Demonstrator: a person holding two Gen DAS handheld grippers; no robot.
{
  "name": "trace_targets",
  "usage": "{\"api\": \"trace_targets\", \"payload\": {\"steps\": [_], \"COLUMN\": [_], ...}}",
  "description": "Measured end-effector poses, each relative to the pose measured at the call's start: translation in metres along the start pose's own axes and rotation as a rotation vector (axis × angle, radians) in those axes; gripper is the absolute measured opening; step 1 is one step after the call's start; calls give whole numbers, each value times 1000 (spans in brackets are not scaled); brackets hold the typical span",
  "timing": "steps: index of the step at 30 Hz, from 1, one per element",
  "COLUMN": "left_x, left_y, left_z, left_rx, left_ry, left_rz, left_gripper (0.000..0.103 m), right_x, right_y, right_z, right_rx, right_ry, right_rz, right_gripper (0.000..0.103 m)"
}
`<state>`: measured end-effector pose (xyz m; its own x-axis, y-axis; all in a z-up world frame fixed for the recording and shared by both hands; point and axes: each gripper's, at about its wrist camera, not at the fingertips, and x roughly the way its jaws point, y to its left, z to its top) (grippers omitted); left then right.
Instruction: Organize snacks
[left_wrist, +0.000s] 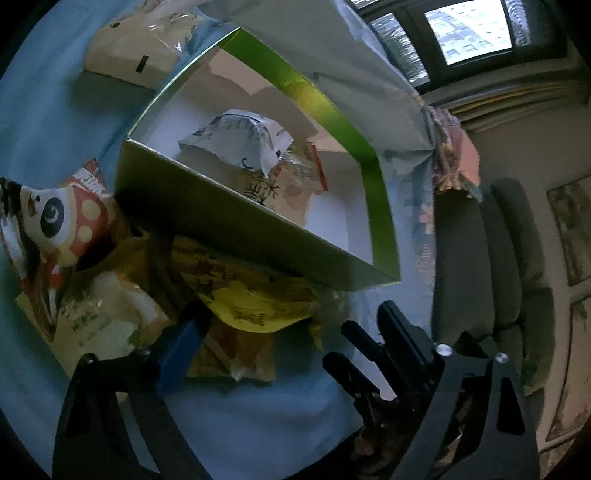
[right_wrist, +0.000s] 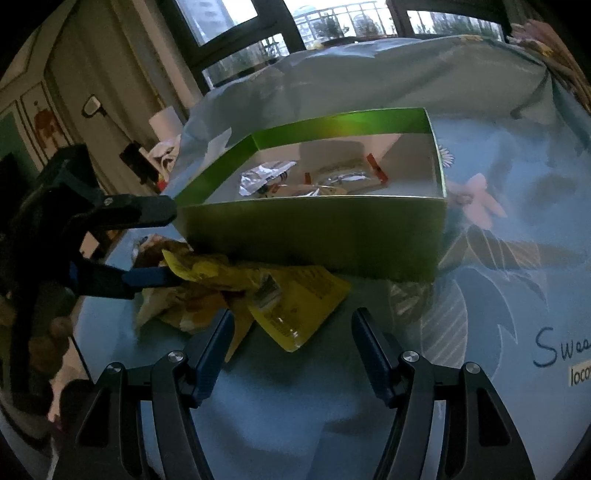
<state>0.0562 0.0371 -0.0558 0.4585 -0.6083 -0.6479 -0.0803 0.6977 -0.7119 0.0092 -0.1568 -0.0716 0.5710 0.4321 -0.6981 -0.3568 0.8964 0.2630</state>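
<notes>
Flanking yellow packet (right_wrist: 295, 295) beside green box (right_wrist: 314, 232), gaping right tongs (right_wrist: 291, 350)

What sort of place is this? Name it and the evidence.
Probably a home bedroom or living room. The green box of snacks sits on a floral blue bedsheet; a grey cushioned sofa stands beside it, and windows look onto a balcony.

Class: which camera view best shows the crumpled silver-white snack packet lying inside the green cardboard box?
The left wrist view: the crumpled silver-white snack packet appears large, seen from above. The right wrist view shows it small, behind the green cardboard box wall.
</notes>
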Motion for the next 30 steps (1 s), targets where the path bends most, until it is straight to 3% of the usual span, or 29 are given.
{"api": "trace_targets", "payload": {"steps": [5, 11, 15, 19, 24, 30], "left_x": [4, 6, 4, 3, 3, -4], "left_y": [8, 19, 17, 18, 18, 2], "left_z": [2, 5, 4, 2, 0, -11], "left_rx": [-21, -64, -51, -36, -18, 32], "left_ry": [10, 26, 27, 20, 14, -3], "left_rz": [48, 49, 66, 93, 95, 72], "left_gripper": [62, 53, 49, 34, 35, 34], "right_x": [10, 21, 27, 24, 26, 10], "right_y": [4, 13, 17, 20, 30, 26], "right_z": [1, 6, 12, 13, 11, 7], "right_rx": [-41, -111, -159, -190, -250, -212], "right_ry": [15, 20, 15, -5, -10, -55], "right_rz": [-20, -41, -60, -59, -93, -83], "right_gripper": [67, 63, 48, 29, 23, 22]}}
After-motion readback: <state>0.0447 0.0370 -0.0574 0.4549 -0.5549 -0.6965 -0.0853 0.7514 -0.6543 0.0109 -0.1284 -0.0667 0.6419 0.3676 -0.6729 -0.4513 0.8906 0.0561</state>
